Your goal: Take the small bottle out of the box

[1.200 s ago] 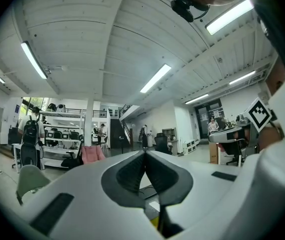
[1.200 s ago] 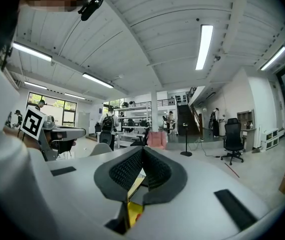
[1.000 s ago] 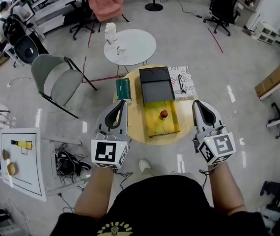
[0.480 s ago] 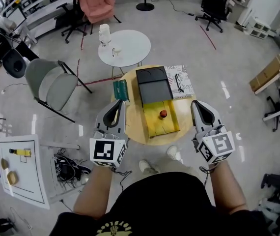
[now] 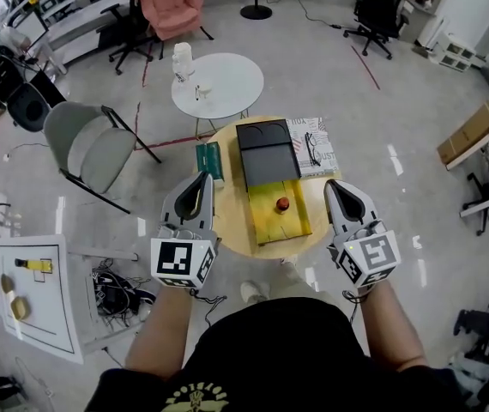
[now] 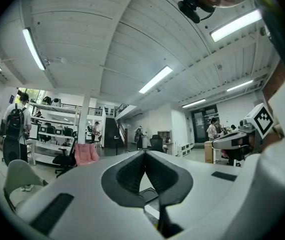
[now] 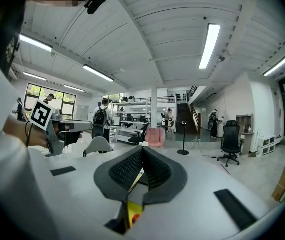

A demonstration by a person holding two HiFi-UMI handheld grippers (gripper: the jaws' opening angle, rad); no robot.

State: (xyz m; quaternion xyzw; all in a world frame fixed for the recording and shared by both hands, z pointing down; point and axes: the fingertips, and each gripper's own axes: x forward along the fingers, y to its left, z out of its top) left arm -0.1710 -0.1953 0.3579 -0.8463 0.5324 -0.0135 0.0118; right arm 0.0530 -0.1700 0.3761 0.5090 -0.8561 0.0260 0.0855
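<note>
Small bottle (image 5: 283,203) in yellow box (image 5: 266,227), between left claw (image 5: 200,180) and right claw (image 5: 331,185), both closed, empty.

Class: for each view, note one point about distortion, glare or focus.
Head view: fisheye curves the floor round the yellow table; lighting even, shadows soft. Left gripper view: dark corners, ceiling strip lights glare white, the shut left tongs look soft. Right gripper view: same bulging distortion; right tongs sharper.
</note>
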